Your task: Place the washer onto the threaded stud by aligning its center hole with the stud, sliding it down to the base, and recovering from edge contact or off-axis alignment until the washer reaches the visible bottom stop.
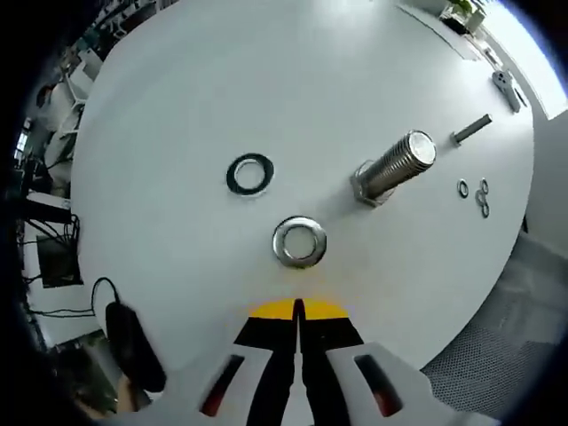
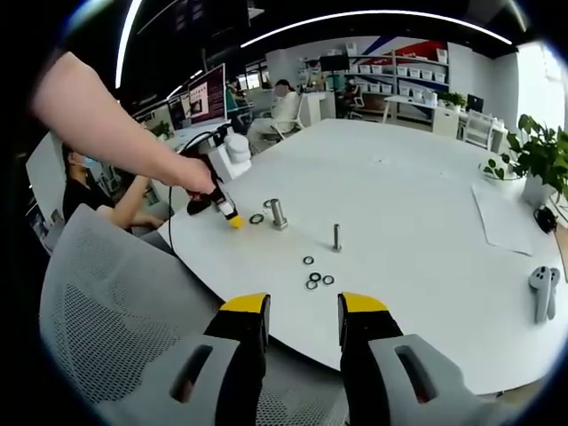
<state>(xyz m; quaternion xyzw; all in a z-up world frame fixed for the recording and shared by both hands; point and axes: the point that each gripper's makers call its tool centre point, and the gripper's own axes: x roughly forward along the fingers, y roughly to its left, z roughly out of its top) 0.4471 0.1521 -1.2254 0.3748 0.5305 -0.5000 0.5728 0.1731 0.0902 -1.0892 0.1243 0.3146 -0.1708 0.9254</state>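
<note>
1. Closely below my left gripper [image 1: 299, 312] lies a round, smooth white table [image 1: 177, 106]; the gripper's black jaws with yellow tips are pressed together with nothing between them.
2. Just ahead of those tips a shiny silver washer [image 1: 299, 241] lies flat on the table — a thick metal ring with a clear centre hole.
3. Beyond it, slightly to the left in this view, a darker washer [image 1: 249, 173] lies flat, thinner and nearly black.
4. To the right stands the threaded stud [image 1: 397, 165], a ribbed silver metal cylinder rising from a hexagonal base; both washers lie apart from it.
5. Farther off, a slim grey bolt [image 1: 470, 129] stands on the table, and near it three small rings [image 1: 477, 193] lie in a loose cluster.
6. From my right gripper [image 2: 302, 306], held back over the edge of the table, the yellow-tipped jaws stand parted with empty space between them.
7. In that view my left hand [image 2: 197, 177] holds the left gripper at the far table edge, close to the stud and washers.
8. A grey mesh chair back [image 2: 106, 311] sits beside the table, and a white two-pronged object [image 2: 543, 291] lies near the rim.
9. I can read no writing or brand marks.
</note>
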